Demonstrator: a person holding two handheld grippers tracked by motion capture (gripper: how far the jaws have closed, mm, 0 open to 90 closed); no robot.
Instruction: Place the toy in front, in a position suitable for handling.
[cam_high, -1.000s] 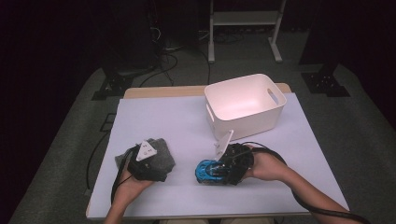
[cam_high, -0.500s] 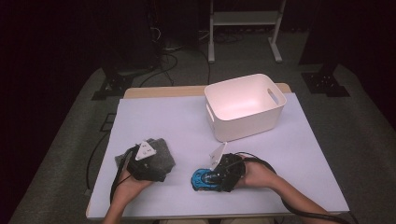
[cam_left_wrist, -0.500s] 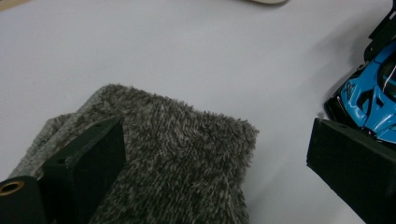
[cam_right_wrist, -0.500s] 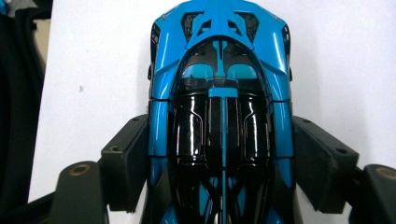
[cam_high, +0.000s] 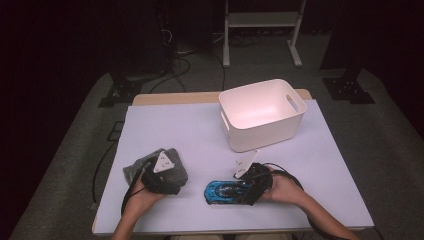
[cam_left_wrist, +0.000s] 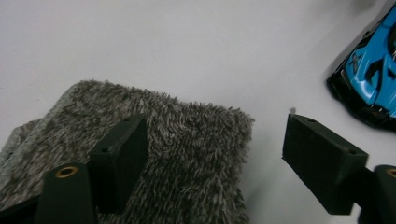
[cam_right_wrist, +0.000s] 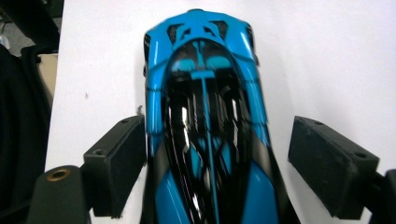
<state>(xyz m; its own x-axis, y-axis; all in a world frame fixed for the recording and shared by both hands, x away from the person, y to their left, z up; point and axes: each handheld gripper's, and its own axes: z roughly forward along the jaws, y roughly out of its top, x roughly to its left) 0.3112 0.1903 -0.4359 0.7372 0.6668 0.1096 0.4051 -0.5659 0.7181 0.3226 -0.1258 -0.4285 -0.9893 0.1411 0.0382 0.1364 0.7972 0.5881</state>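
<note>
A blue and black toy car (cam_high: 223, 191) rests on the white table near the front edge. My right gripper (cam_high: 248, 189) reaches over its rear from the right. In the right gripper view the car (cam_right_wrist: 208, 116) lies lengthwise between the jaws of that gripper (cam_right_wrist: 217, 135), which have just been opening; the right pad stands clear of it. A grey fuzzy cloth (cam_high: 159, 170) lies at front left under my left gripper (cam_high: 167, 176). There the jaws of the left gripper (cam_left_wrist: 215, 135) have just been closing, with the cloth (cam_left_wrist: 187, 154) corner between them, not pinched.
A white plastic bin (cam_high: 262, 112) with handle slots stands at the back right of the table (cam_high: 175, 130), hollow side up. The car's nose (cam_left_wrist: 369, 84) shows at the right edge of the left gripper view. Cables trail off both grippers toward the front edge.
My right hand has sunk toward the table with the car, a little nearer the front edge. The left hand stays over the cloth.
</note>
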